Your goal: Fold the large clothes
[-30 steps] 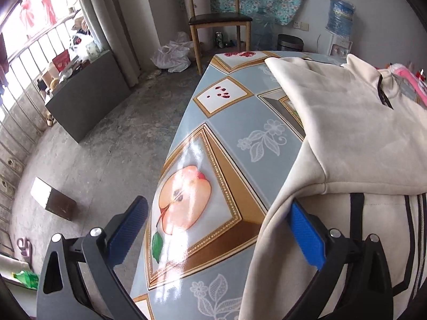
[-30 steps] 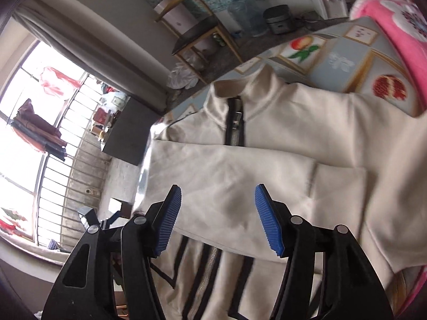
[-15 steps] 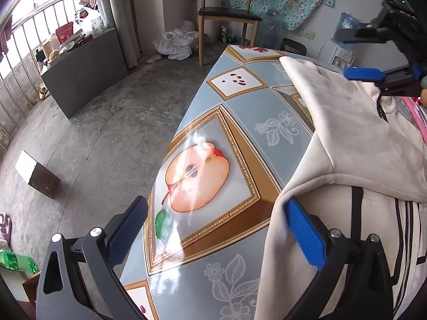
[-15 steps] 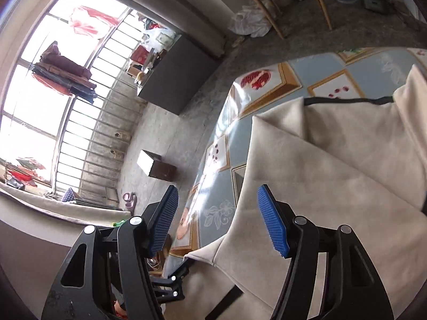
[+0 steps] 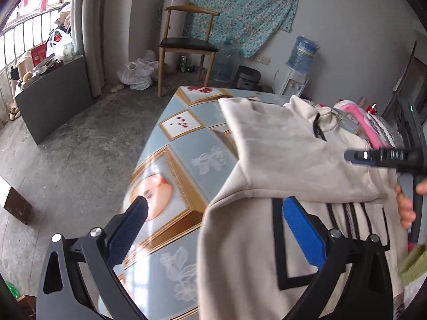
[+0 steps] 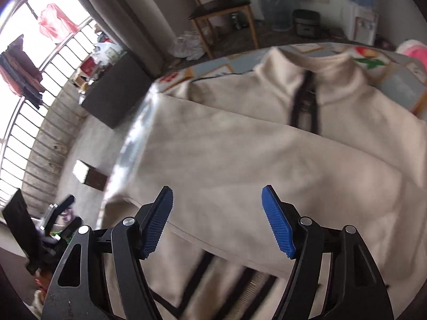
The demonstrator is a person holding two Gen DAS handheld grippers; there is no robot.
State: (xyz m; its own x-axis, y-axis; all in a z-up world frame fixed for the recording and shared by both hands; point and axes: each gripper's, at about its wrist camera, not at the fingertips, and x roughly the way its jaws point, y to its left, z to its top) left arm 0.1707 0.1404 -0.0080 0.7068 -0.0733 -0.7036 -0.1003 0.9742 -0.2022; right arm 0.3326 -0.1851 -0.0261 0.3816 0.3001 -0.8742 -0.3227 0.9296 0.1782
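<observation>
Patterned counter carries the cream jacket, one sleeve folded across its chest. Both my claws empty: left claw wide apart, right claw opening above the sleeve. Next, I'd grip the hem evenly, fold upward

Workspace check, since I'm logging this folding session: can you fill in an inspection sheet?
Surface: table with fruit-print cover.
Job's things: cream jacket spread flat, one sleeve folded across its chest.
Clutter: pink item at the table's far side.
Grippers: left gripper open, astride the jacket's edge; right gripper opening, nothing between its pads.
Cables: nothing seen.
Surroundings: wooden chair, water dispenser, plastic bag.
</observation>
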